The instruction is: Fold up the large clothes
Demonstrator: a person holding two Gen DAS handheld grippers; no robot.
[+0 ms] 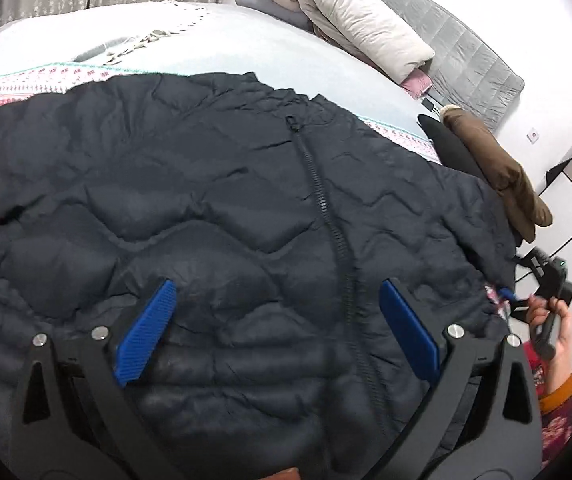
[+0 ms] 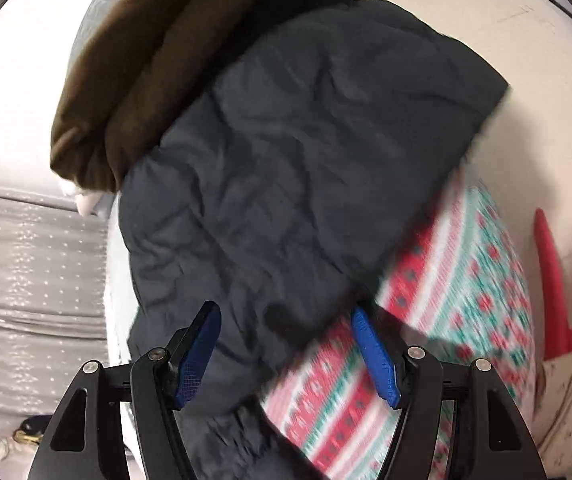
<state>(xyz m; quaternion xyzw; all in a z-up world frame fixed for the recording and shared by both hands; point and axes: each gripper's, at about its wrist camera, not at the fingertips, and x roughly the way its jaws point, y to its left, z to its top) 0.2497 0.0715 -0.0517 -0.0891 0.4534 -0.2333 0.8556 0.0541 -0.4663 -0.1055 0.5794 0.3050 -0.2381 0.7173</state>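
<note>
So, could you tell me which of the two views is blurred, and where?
Right wrist view: the patterned blanket is smeared by motion, while the dark jacket stays fairly sharp. Left wrist view: crisp, only fisheye bending at the edges.

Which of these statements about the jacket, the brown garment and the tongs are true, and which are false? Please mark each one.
1. The dark quilted jacket lies spread on the bed. True.
2. The jacket's zipper is open. False: it looks closed.
3. The left tongs grip the jacket. False: they stand wide open above it.
4. A brown garment lies beside the jacket. True.
5. The right tongs are open. True.
</note>
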